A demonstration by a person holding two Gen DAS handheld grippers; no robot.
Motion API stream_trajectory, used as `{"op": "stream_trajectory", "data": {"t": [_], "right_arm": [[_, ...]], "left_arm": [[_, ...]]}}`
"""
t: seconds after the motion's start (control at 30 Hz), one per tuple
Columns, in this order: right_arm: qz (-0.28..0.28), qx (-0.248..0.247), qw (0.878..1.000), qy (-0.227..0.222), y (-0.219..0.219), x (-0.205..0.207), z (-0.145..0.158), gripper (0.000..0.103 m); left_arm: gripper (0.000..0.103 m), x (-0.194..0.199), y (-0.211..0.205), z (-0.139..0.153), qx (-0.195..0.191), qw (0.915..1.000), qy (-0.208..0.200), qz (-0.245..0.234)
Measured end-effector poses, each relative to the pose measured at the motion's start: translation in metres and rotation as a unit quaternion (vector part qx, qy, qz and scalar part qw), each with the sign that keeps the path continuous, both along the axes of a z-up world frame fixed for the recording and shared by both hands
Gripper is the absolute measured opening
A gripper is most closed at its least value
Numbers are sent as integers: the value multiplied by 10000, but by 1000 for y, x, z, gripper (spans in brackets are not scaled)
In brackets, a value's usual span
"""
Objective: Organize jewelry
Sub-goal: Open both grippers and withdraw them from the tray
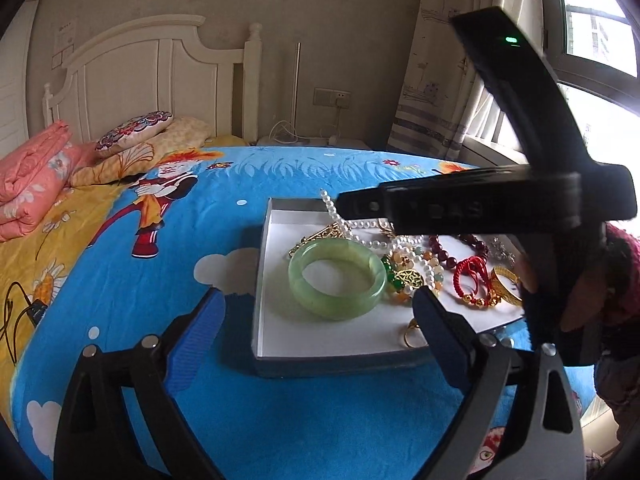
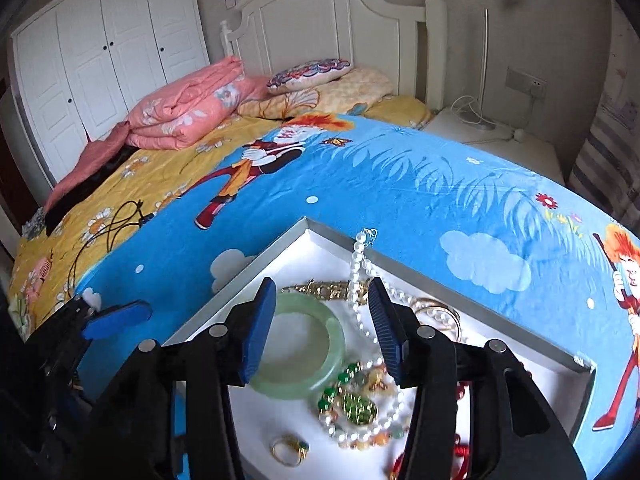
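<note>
A shallow grey tray with a white floor (image 1: 276, 320) (image 2: 312, 256) lies on the blue bed sheet and holds a heap of jewelry. A pale green jade bangle (image 1: 338, 280) (image 2: 320, 376) sits at its left. A pearl necklace (image 1: 340, 216) (image 2: 360, 280) trails over the far rim. Red bead and cord bracelets (image 1: 472, 276) and a gold ring (image 1: 412, 334) (image 2: 290, 450) lie nearby. My left gripper (image 1: 320, 332) stands wide open at the tray's near edge, holding nothing. My right gripper (image 2: 323, 328) hovers over the bangle and pearls, jaws partly apart and pressing on nothing.
The right tool's black housing (image 1: 480, 208) crosses above the tray's far side. A folded pink quilt (image 2: 180, 116) and pillows (image 2: 308, 72) lie by the white headboard (image 2: 340, 8). A black cord (image 2: 116, 220) lies on the yellow sheet. A nightstand (image 2: 500, 140) stands at the right.
</note>
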State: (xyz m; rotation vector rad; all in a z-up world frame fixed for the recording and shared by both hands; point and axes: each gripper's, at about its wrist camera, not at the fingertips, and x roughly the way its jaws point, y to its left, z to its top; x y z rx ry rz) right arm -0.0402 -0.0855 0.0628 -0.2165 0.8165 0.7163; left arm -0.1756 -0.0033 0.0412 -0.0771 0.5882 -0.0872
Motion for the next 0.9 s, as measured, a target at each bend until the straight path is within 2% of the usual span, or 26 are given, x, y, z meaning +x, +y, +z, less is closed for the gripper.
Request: {"op": "stream_trajectory", "data": {"t": [0.1, 0.13, 0.17, 0.23, 0.3, 0.37, 0.43, 0.47, 0.5, 0.53, 0.57, 0.6, 0.63, 0.7, 0.77, 0.8, 0.87, 0.9], "right_arm": [[-136, -311, 9991, 271, 18, 23, -13, 25], [-156, -417, 9984, 346, 23, 26, -17, 12], [-190, -536, 9977, 368, 27, 27, -20, 5], [31, -515, 9980, 372, 31, 19, -23, 2], [567, -193, 9971, 466, 28, -11, -19, 2], [855, 41, 9952, 480, 22, -28, -13, 1], [588, -130, 9982, 59, 18, -31, -5, 2], [373, -252, 9989, -156, 16, -26, -2, 4], [232, -227, 9994, -131, 14, -18, -1, 7], [131, -110, 9998, 44, 11, -7, -1, 23], [37, 10, 9998, 189, 9, 3, -3, 58], [-25, 76, 9998, 187, 9, 9, -4, 73], [-39, 38, 9997, 226, 11, 15, -7, 76], [-117, -51, 9988, 480, 17, 28, -16, 58], [-240, -203, 9970, 702, 23, 38, -26, 37], [-298, -284, 9964, 745, 25, 40, -29, 32], [-235, -361, 9967, 681, 28, 37, -28, 13], [-100, -349, 9973, 639, 29, 30, -27, 10]], "left_arm": [[94, 2, 0, -2, -41, 10000, 67, -51], [95, 2, 1, -2, -63, 9999, 92, -56], [95, 3, 1, -3, -95, 9999, 109, -58], [95, 3, 4, -4, -186, 9997, 125, -55], [95, 4, 9, -6, -311, 9994, 128, -20], [95, 3, 13, -6, -422, 9990, 108, 48], [97, 2, 14, -5, -464, 9988, 92, 94], [97, 3, 13, -5, -443, 9989, 105, 93], [97, 4, 11, -5, -392, 9991, 129, 84], [97, 4, 8, -5, -334, 9993, 137, 75], [97, 3, 6, -5, -285, 9995, 124, 66], [97, 2, 5, -5, -256, 9996, 98, 61], [97, 1, 6, -5, -258, 9996, 81, 57], [97, 3, 9, -5, -344, 9993, 113, 59], [97, 5, 13, -7, -485, 9986, 169, 81], [97, 5, 15, -8, -549, 9983, 188, 93], [97, 5, 19, -9, -659, 9976, 185, 111], [97, 5, 21, -9, -705, 9973, 171, 117]]}}
